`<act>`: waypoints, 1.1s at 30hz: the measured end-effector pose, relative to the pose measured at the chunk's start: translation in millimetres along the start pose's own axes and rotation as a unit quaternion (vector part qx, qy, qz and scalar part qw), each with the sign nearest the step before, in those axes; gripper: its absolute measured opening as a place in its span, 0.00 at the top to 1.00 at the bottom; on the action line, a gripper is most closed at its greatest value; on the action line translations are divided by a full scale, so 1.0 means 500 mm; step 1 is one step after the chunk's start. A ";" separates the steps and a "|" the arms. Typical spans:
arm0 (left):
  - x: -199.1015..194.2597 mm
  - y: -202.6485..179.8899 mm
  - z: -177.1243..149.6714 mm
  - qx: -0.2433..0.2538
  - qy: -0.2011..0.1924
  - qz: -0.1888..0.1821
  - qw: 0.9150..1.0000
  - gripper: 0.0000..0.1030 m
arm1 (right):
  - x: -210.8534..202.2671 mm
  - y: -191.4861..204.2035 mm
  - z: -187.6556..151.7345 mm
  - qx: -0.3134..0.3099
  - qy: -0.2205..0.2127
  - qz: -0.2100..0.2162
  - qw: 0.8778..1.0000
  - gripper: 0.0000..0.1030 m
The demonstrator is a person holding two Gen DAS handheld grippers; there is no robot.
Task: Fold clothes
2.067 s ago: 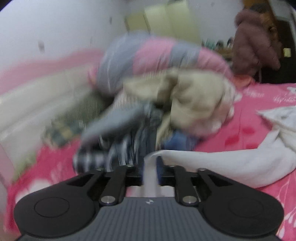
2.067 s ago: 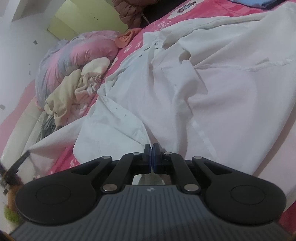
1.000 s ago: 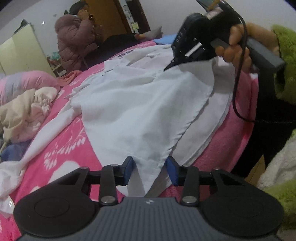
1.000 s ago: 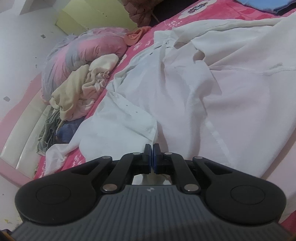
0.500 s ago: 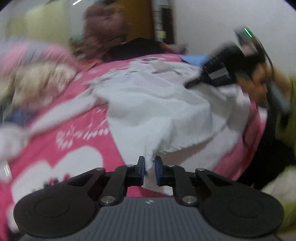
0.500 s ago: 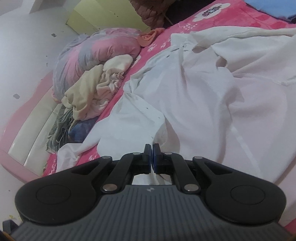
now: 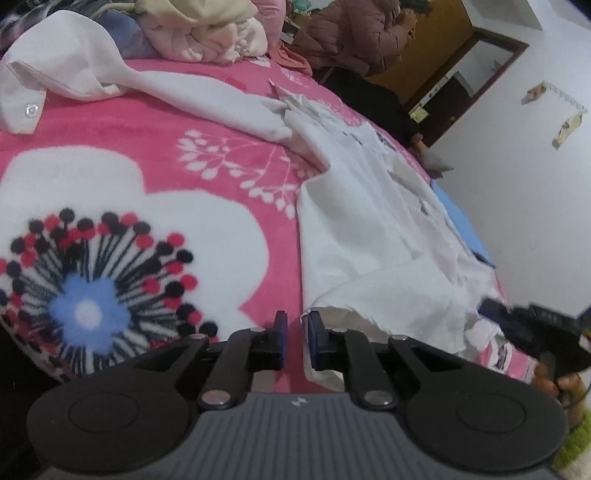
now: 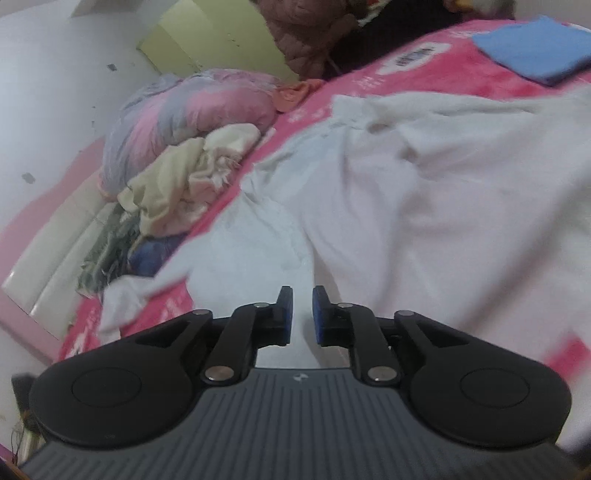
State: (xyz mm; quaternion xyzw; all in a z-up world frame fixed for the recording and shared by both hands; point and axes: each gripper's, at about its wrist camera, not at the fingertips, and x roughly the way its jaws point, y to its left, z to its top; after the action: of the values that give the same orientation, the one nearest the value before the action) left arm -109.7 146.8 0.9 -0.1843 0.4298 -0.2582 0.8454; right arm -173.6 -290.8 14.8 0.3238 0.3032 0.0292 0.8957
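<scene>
Your left hand-held gripper [image 7: 295, 334] is released beside the white shirt [image 7: 369, 236] hem; the right hand-held gripper [image 8: 300, 314] has just opened above it.

1. The left gripper [image 7: 295, 338] points down at the bed [image 7: 155, 122], jaws a narrow gap apart, pink blanket showing between them.
2. A white shirt [image 7: 369, 236] lies ahead and right; its hem edge touches the right finger's pad [image 7: 316, 332], not pinched.
3. Far right, the right gripper [image 7: 532, 328] rests at the shirt's edge.
4. A clothes pile [image 7: 207, 33] sits far ahead, left.
</scene>
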 end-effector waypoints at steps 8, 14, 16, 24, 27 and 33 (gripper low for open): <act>0.004 -0.042 -0.029 0.066 0.018 0.021 0.997 0.56 | -0.097 -0.144 -0.076 0.139 -0.017 -0.065 0.988 0.86; 0.012 -0.072 -0.051 0.108 0.020 0.064 0.992 0.62 | -0.084 -0.185 -0.056 0.183 -0.050 -0.058 0.980 0.87; 0.018 -0.079 -0.056 0.115 0.016 0.084 0.990 0.69 | -0.070 -0.203 -0.050 0.206 -0.052 -0.049 0.976 0.89; -0.028 -0.080 -0.049 0.115 0.000 0.093 0.989 0.98 | -0.125 -0.159 -0.064 0.175 -0.066 -0.055 0.981 1.00; -0.036 -0.090 -0.061 0.129 0.015 0.089 0.987 0.98 | -0.163 -0.155 -0.079 0.173 -0.055 -0.074 0.981 1.00; -0.034 -0.112 -0.098 0.177 0.042 0.102 0.978 0.98 | -0.213 -0.161 -0.119 0.190 -0.036 -0.104 0.976 1.00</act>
State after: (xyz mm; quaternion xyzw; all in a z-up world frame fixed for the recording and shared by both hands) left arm -174.1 107.8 14.1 0.0239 0.4290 -0.2496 0.8678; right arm -305.4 -347.5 -13.6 0.4556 0.3028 -0.1339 0.8263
